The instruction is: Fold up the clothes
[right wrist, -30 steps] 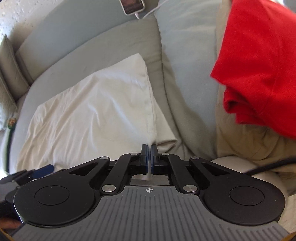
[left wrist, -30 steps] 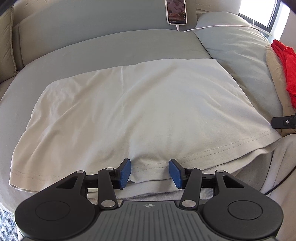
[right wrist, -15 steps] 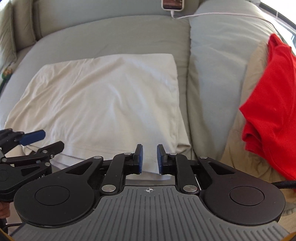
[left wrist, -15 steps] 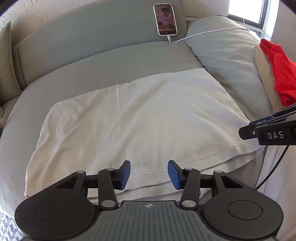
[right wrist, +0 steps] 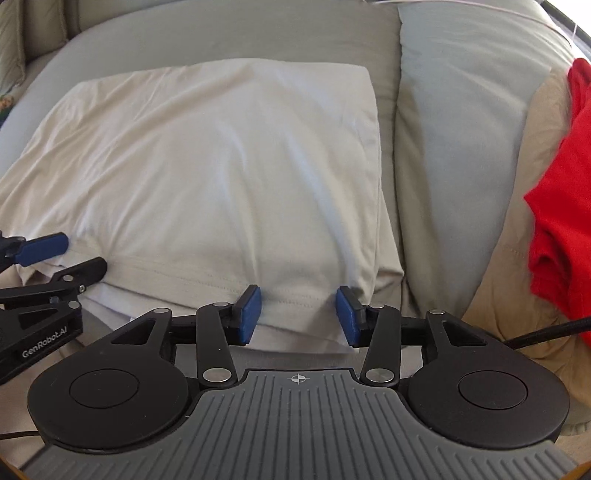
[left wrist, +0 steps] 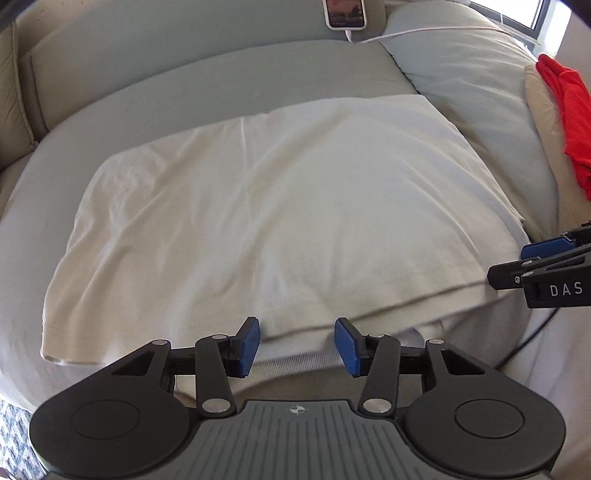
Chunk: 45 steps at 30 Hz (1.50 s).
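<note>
A cream folded shirt point(left wrist: 280, 221) lies flat on the grey seat cushion of a sofa point(left wrist: 207, 77), its hemmed edge turned toward the near side and hanging slightly over the cushion's front. A second layer of the same garment shows beneath the hem.

The left hand-held gripper point(left wrist: 297, 345) hangs over the near edge of the shirt, toward its middle. Its jaws stand apart, with blue pads point(left wrist: 247, 347) on either side of the hem; the pads do not press the cloth, and nothing is gripped.

The right hand-held gripper point(right wrist: 298, 314) sits over the shirt's near right corner. Its jaws have just been opening and now stand apart, with the hem lying between the blue pads point(right wrist: 248, 318) but not pinched. In the left wrist view the right tool shows at the right edge, just beside the shirt's right corner; in the right wrist view the left tool shows at the left edge, near the hem.

To the right of the shirt a pale blue cushion point(right wrist: 461, 122) rests on the sofa, and beyond it a red garment point(right wrist: 565, 206) lies bunched on a tan cloth point(right wrist: 509, 280). At the far side a phone point(left wrist: 345, 14) leans against the sofa back with a white cable point(left wrist: 417, 31) running right over the blue cushion.
</note>
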Each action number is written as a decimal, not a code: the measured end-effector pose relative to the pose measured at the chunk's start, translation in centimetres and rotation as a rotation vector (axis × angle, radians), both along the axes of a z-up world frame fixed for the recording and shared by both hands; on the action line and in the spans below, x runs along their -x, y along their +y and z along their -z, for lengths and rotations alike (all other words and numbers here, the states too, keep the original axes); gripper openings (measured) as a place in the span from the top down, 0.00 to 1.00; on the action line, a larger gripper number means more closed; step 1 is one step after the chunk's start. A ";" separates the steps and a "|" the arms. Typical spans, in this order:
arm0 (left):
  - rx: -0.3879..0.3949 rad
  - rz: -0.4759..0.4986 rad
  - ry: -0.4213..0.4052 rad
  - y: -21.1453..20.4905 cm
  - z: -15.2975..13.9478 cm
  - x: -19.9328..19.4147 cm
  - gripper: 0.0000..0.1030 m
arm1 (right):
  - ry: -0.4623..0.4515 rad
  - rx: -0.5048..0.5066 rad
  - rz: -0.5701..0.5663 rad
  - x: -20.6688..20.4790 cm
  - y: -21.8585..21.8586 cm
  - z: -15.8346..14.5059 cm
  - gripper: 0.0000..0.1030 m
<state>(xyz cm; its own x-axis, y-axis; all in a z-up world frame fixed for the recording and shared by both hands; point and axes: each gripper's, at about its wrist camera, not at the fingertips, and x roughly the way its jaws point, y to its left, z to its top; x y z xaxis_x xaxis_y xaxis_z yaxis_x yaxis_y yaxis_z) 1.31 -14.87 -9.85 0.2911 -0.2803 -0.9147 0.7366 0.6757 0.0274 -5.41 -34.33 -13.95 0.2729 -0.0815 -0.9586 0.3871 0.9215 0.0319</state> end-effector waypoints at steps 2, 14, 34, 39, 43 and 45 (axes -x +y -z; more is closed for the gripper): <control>0.052 0.007 -0.023 2.1 -1.5 0.5 0.52 | 0.009 -0.035 0.000 0.9 -0.2 -0.6 0.55; 0.438 -0.736 0.036 21.0 -2.6 -10.6 0.60 | -0.195 -0.196 -0.045 -1.3 3.4 -3.5 0.52; 0.345 -0.645 0.106 19.7 1.7 -12.1 0.92 | -0.107 -0.200 0.004 -2.8 3.6 0.1 0.52; 0.331 -0.634 0.007 19.5 -1.5 -11.3 0.67 | -0.103 -0.190 -0.019 -2.5 3.5 -0.4 0.45; 0.356 -0.509 -0.061 17.7 -5.6 -11.2 0.64 | -0.187 -0.238 0.067 -0.8 0.9 -2.8 0.44; 0.366 -0.458 -0.054 15.9 -6.8 -11.6 0.60 | -0.257 -0.268 0.134 0.0 -1.1 -4.1 0.43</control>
